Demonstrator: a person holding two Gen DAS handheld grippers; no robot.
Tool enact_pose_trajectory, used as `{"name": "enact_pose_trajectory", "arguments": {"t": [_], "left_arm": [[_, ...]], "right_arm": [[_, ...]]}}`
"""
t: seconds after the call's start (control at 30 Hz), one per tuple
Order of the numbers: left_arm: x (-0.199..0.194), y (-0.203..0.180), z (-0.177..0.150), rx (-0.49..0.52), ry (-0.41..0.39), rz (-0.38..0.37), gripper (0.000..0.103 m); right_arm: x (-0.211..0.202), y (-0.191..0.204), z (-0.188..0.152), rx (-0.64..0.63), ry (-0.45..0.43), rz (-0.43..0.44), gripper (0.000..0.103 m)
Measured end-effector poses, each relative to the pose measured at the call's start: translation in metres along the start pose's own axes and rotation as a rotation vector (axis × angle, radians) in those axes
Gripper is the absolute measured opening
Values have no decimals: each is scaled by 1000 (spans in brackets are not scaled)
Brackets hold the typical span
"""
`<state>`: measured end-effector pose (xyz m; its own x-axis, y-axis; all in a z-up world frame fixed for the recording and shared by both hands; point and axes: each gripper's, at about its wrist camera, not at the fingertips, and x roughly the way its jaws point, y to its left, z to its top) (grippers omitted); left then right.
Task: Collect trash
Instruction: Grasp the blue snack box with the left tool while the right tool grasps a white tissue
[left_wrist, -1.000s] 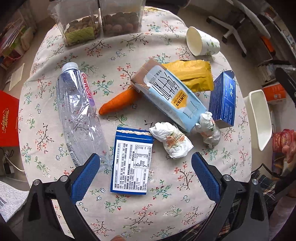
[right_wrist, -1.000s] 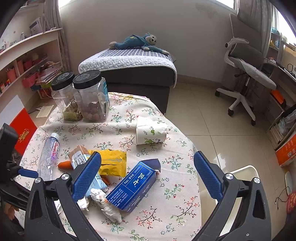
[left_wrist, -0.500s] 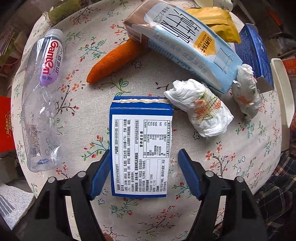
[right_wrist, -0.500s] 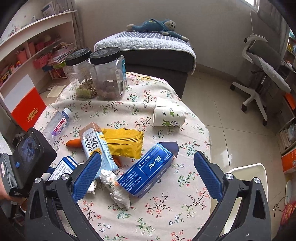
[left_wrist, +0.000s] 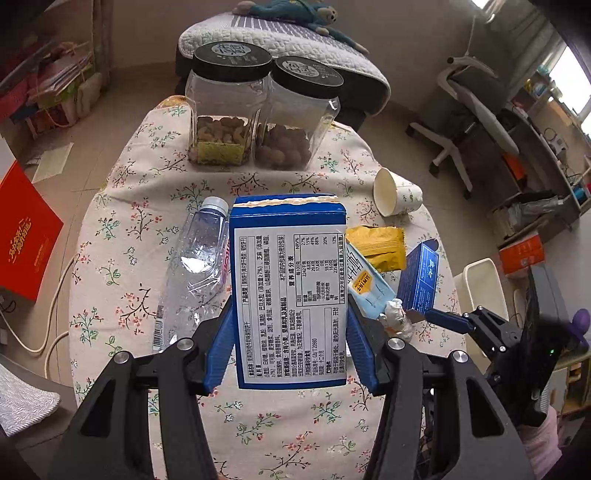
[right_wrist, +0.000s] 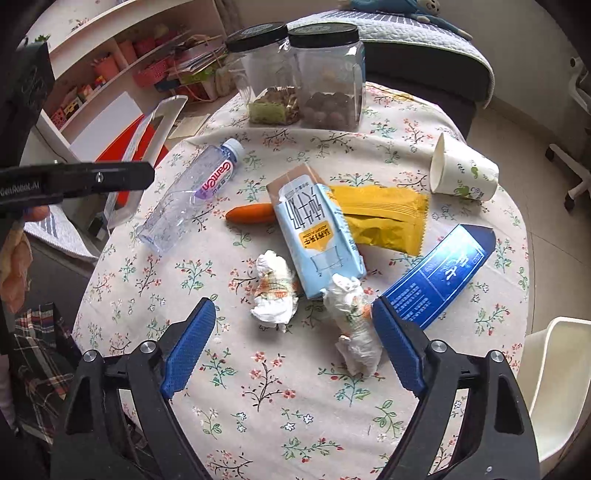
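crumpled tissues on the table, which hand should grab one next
Right. Its tongs are open and empty, hovering just above the two crumpled tissues, one near its right finger. The left tongs are shut on the blue box, held above the table.

Left gripper (left_wrist: 290, 338) and right gripper (right_wrist: 293, 349): black angular frames, silver round-head screws at the pivots, blue textured pads (right_wrist: 188, 347) on the jaws. White "GenRobot.AI" lettering marks one black body. Skin-toned fingers are visible.

carrot (right_wrist: 251, 213) partly behind milk carton (right_wrist: 317, 229)
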<state>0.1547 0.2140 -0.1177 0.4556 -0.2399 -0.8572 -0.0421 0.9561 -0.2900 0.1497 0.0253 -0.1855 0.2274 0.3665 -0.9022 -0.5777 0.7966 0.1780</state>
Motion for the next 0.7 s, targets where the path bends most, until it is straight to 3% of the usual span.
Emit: {"name": "enact_pose_trajectory", "arguments": {"t": [0.17,0.37,0.43,0.47,0.7], "left_arm": [[-1,6,4,-4,-19,-19,55],[7,11,-1,-12,-6,-9,55],[8,13,-1,-18,-7,-4,55],[8,14,-1,-22,-11,0,55],[4,24,4,-63,-47,7,55]], "right_arm": [[46,18,-2,9,118,11,69],[67,12,15,99,102,16,69],[75,12,17,103,113,1,52],[77,10,17,110,115,-5,33],[58,-6,20,177,75,63,26]]}}
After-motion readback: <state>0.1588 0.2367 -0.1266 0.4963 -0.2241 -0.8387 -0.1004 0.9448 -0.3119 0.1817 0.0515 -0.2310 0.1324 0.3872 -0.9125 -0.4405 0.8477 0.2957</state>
